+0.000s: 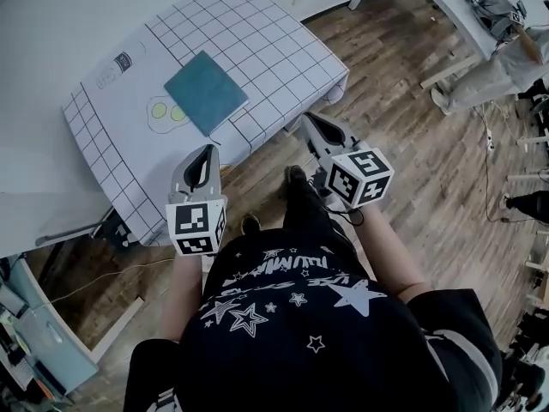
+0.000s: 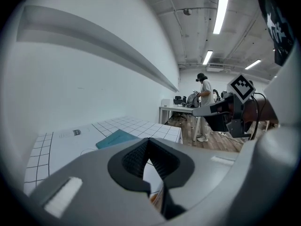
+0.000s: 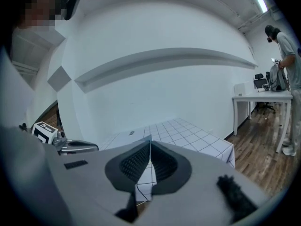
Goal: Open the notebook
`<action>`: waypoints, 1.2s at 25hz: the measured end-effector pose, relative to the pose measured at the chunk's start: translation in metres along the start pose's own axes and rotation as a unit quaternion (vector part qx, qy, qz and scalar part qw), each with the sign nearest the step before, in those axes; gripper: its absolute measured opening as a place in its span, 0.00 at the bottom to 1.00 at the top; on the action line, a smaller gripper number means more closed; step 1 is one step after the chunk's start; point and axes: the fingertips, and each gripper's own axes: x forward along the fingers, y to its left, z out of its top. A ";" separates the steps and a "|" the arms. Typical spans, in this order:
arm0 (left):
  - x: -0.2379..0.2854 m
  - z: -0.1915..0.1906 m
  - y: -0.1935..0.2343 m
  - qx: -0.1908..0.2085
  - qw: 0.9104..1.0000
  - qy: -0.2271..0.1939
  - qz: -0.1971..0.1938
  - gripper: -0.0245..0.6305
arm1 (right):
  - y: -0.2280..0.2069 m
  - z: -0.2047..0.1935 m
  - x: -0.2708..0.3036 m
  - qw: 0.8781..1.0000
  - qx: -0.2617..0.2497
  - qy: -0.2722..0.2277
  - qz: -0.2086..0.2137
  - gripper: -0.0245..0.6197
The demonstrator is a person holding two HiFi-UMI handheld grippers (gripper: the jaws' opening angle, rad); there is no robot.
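Well, by the table's (image 1: 120, 118) near edge, over open floor (image 1: 412, 161), left gripper (image 1: 209, 148) and right gripper (image 1: 306, 118) hover closed and empty, pointing toward the upper-left notebook (image 1: 206, 91).

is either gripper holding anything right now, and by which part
Nothing is held. The left gripper and right gripper both have jaws shut with nothing between them. The notebook lies closed on the table, apart from both.

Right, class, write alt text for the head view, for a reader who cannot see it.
Seen from above, a closed teal notebook lies on a white, grid-marked table. The left tongs and right tongs, both shut and empty, point toward it without touching it.
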 end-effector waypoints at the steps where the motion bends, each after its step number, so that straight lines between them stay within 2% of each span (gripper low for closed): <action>1: 0.006 0.001 0.000 0.004 1.000 0.003 0.001 0.05 | -0.005 0.000 0.006 1.000 0.002 0.002 0.005 0.06; 6: 0.037 0.001 0.010 -0.001 0.999 0.034 0.036 0.05 | -0.023 0.013 0.042 0.998 -0.002 0.011 0.055 0.06; 8: 0.052 0.000 0.010 0.002 0.998 0.051 0.049 0.13 | -0.037 0.022 0.056 0.998 -0.002 0.013 0.069 0.06; 9: 0.061 -0.001 0.009 0.008 0.997 0.060 0.054 0.14 | -0.045 0.025 0.063 0.997 -0.001 0.015 0.075 0.06; 13: 0.098 -0.006 0.007 0.052 0.991 0.095 0.080 0.22 | -0.071 0.033 0.089 0.994 0.000 0.024 0.103 0.06; 18: 0.138 -0.019 -0.003 0.071 0.985 0.131 0.088 0.35 | -0.101 0.036 0.112 0.990 0.006 0.038 0.133 0.06; 20: 0.150 -0.026 -0.003 0.088 0.979 0.154 0.102 0.39 | -0.113 0.037 0.119 0.989 0.007 0.043 0.143 0.06; 25: 0.175 -0.050 -0.003 0.135 0.957 0.215 0.142 0.45 | -0.136 0.038 0.135 0.985 0.015 0.053 0.163 0.06; 30: 0.190 -0.065 0.004 0.130 0.943 0.241 0.187 0.45 | -0.146 0.039 0.145 0.981 0.014 0.060 0.183 0.06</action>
